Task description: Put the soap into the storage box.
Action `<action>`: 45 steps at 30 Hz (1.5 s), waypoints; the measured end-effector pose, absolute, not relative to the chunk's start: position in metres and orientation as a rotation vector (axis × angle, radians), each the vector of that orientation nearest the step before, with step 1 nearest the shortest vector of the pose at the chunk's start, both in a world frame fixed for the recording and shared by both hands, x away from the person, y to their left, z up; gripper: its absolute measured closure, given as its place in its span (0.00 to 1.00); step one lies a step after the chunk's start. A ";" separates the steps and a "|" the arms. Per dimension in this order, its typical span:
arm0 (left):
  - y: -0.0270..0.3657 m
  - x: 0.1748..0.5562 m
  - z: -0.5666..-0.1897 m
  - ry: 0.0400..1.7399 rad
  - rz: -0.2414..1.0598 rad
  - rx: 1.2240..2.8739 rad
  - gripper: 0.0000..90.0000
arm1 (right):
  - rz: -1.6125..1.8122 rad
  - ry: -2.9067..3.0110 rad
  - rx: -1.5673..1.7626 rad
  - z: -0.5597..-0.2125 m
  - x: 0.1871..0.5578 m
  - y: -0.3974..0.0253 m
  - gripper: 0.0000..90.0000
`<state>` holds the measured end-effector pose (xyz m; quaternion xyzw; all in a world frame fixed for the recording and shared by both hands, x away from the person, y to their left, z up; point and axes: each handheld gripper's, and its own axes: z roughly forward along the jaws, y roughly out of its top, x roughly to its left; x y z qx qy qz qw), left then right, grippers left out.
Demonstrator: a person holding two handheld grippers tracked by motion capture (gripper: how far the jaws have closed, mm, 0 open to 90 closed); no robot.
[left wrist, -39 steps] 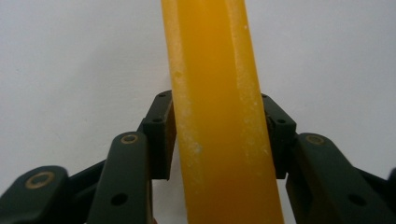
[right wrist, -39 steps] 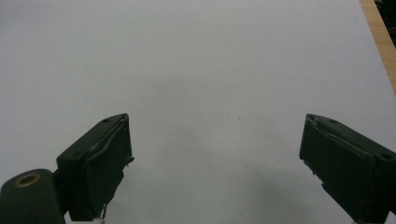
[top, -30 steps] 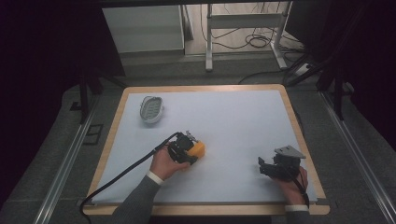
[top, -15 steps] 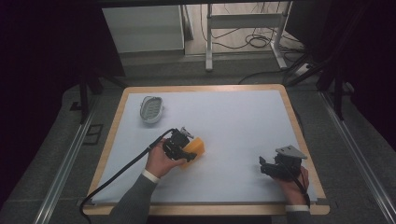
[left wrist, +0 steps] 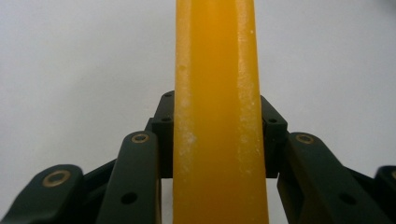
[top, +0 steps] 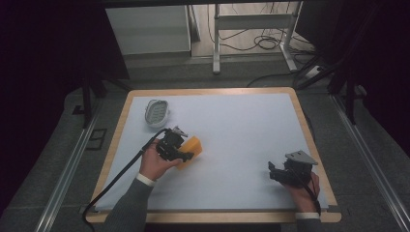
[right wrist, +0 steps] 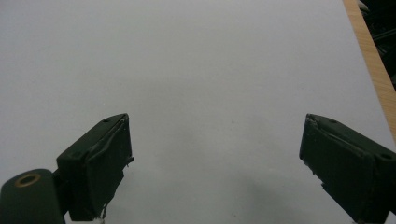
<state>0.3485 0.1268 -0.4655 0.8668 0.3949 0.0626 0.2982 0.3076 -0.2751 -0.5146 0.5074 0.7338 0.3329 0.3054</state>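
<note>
The left gripper (top: pixel 180 153) has its jaws shut tight on the yellow block (left wrist: pixel 217 116), which runs straight out between them. The right gripper (right wrist: pixel 215 172) (far off, jaws wide apart) holds nothing. The white thing (top: pixel 156 113) ahead may be a brush.

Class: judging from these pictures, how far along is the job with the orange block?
Done: the left gripper is shut on the orange block. In hand: carrying it above the white table. Left: setting it down; where is unclear. The right gripper waits open. The white oval object lies untouched.
</note>
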 end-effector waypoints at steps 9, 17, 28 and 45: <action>0.140 0.350 -0.458 1.075 0.185 2.285 0.68 | 0.872 1.925 1.369 -0.514 0.308 -0.278 0.10; 0.150 0.352 -0.451 1.090 0.203 2.266 0.68 | 0.872 1.917 1.371 -0.513 0.308 -0.278 0.10; 0.160 0.364 -0.451 1.131 0.232 2.254 0.68 | 0.872 1.920 1.363 -0.513 0.307 -0.276 0.10; 0.172 0.370 -0.442 1.141 0.261 2.216 0.68 | 0.865 1.914 1.374 -0.513 0.308 -0.278 0.10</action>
